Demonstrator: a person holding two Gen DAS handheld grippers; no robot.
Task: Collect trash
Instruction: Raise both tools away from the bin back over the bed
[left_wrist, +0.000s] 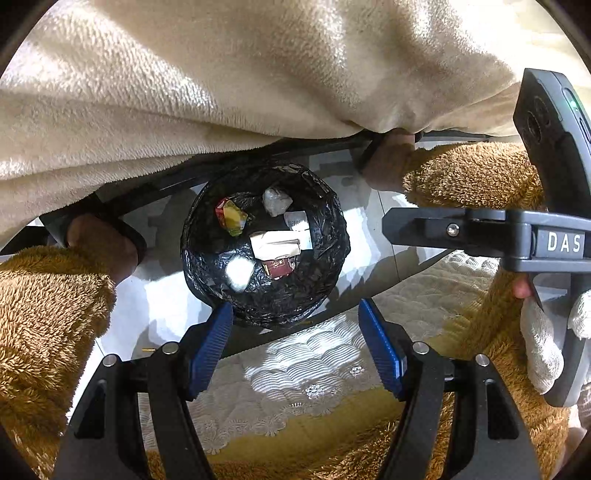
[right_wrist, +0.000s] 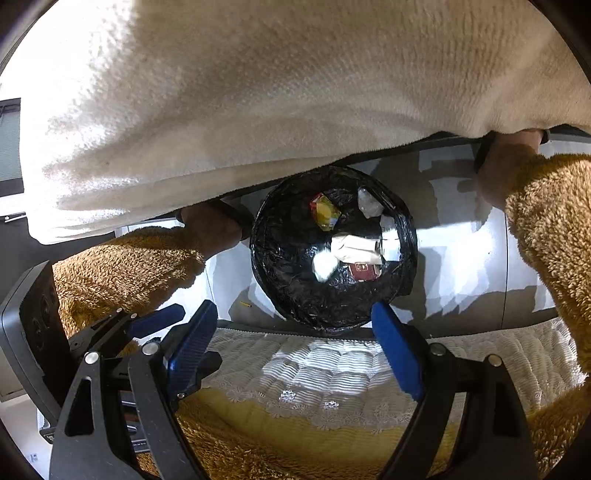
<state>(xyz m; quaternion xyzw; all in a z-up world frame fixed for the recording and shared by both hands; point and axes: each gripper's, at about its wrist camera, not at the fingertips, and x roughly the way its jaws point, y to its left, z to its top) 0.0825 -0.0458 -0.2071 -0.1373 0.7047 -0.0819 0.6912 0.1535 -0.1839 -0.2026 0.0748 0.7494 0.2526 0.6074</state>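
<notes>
A round bin lined with a black bag (left_wrist: 207, 258) stands on the floor just past the bed edge. In it lie a yellow-red wrapper (left_wrist: 232, 216), a crumpled tissue (left_wrist: 275, 201), folded white paper (left_wrist: 275, 245), a small red box (left_wrist: 279, 267) and a white wad (left_wrist: 239, 273). My left gripper (left_wrist: 295, 347) hangs open over the bed edge, short of the bin, with nothing between its blue pads. The right gripper (right_wrist: 295, 347) is also open and empty, aimed at the same bin (right_wrist: 280, 266). The left gripper's blue finger (right_wrist: 159, 319) shows beside it.
A cream blanket (left_wrist: 221, 74) hangs over the far side above the bin. A person's feet (left_wrist: 107, 243) and brown fluffy trouser legs (left_wrist: 480, 173) flank the bin on white tiles (left_wrist: 162, 306). A quilted lace bed cover (left_wrist: 295, 365) lies below the grippers. A white-gloved hand (left_wrist: 543, 350) holds the right gripper.
</notes>
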